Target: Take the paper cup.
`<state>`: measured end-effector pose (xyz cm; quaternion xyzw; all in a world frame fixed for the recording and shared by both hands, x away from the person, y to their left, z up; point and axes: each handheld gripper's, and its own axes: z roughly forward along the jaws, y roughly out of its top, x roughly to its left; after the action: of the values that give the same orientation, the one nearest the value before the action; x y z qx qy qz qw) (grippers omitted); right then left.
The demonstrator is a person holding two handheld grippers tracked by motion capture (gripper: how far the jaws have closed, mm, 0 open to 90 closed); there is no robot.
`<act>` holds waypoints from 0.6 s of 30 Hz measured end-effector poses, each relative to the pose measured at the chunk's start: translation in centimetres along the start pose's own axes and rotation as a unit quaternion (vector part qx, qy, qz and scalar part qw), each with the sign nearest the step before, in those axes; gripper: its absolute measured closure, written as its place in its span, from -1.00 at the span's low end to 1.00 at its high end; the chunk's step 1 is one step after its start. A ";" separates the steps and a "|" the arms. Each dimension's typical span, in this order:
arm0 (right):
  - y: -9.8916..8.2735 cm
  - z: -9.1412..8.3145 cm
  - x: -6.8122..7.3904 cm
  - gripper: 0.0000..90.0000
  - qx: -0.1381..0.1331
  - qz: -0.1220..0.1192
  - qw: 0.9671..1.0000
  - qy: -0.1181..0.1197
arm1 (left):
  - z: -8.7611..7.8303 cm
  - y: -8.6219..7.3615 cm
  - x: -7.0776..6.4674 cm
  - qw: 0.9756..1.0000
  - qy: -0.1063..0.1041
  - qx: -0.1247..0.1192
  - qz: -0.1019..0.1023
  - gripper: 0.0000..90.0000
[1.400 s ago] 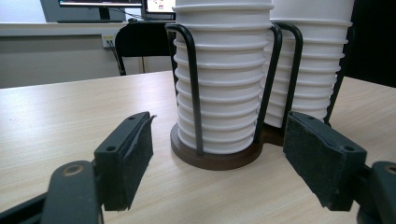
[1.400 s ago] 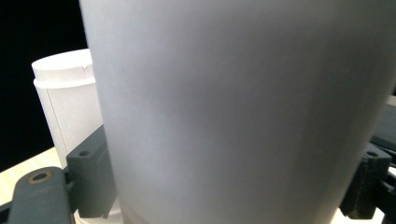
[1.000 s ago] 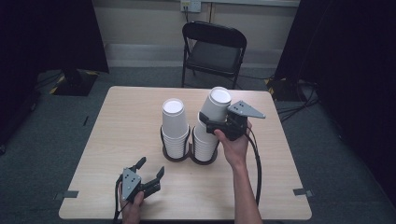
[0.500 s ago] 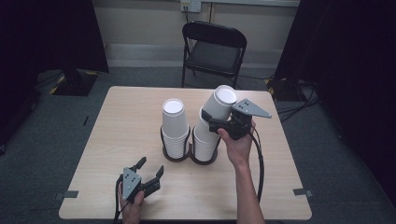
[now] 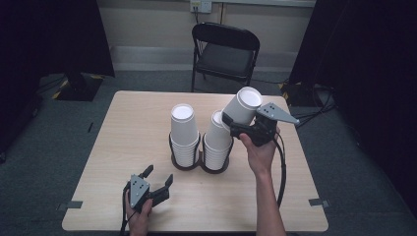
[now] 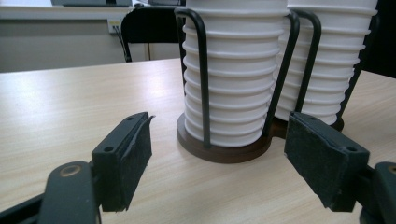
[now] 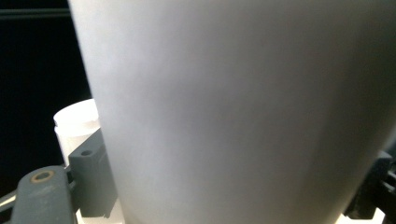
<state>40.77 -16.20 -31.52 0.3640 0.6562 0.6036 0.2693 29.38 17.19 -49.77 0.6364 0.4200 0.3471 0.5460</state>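
On the wooden table [image 5: 123, 128], seen from the high view, a dark two-place cup holder [image 5: 200, 162] stands near the middle, and it serves as landmark for all places below. Its left place carries a tall stack of white paper cups [image 5: 184, 135], turned upside down; its right place carries a second stack [image 5: 217, 142] of the same kind. Behind the holder, past the far edge of the table, a black folding chair [image 5: 223, 54] stands on the grey floor.

Above and to the right of the holder, the right gripper [image 5: 235, 126] holds one single white cup [image 5: 242, 107], tilted, with its closed bottom pointing up and away from the person. This cup is lifted off the right stack and is in the air just beside the top of that stack. The right gripper view gives what the high view cannot: the wall of the held cup [image 7: 243, 112] is very close, with one black jaw pressed on each side of it, so the jaws pinch the cup.

In front of the holder and a little left, the left gripper [image 5: 158, 178] rests low at the near edge of the table. The left gripper view shows its jaws spread wide with nothing between them, and beyond them the ribbed rims of the stacked cups [image 6: 233, 84] inside the black wire uprights and the brown round base [image 6: 219, 151] of the holder.
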 end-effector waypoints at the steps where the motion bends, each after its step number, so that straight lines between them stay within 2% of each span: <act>1: 0.0 -0.2 -0.1 -0.70 -0.001 0.000 1.000 -0.003 | 0.0 0.0 0.0 1.000 0.002 0.002 0.003 -0.50; 4: -0.1 -1.0 -0.5 -0.70 -0.003 0.006 1.000 -0.008 | 0.1 0.1 -0.1 1.000 0.003 0.008 0.006 -0.51; 6: -0.3 -1.5 -0.8 -0.70 0.000 0.011 1.000 -0.015 | 0.0 0.0 0.0 1.000 -0.009 0.003 0.007 -0.54; 7: -0.4 -1.7 -1.0 -0.70 0.001 0.013 1.000 -0.017 | -0.1 0.0 0.1 1.000 -0.015 -0.001 0.004 -0.62; 8: -0.6 -1.9 -1.2 -0.70 0.002 0.018 1.000 -0.019 | -0.1 0.0 0.2 1.000 -0.013 -0.001 0.001 -0.66; 11: -1.2 -2.5 -1.8 -0.70 0.002 0.030 0.999 -0.023 | 0.0 0.0 0.3 1.000 -0.007 0.002 -0.012 -0.62; 15: -1.4 -3.7 -2.6 -0.70 -0.003 0.033 0.999 -0.038 | -0.1 0.0 0.3 1.000 -0.009 0.000 -0.009 -0.61; 18: -1.6 -4.2 -2.9 -0.70 0.006 0.034 0.998 -0.046 | -0.1 0.0 0.3 1.000 -0.007 -0.004 -0.009 -0.58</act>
<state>38.91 -21.09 -32.78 0.4148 0.6343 0.5910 0.2763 29.40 17.52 -49.79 0.6329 0.4204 0.3390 0.5548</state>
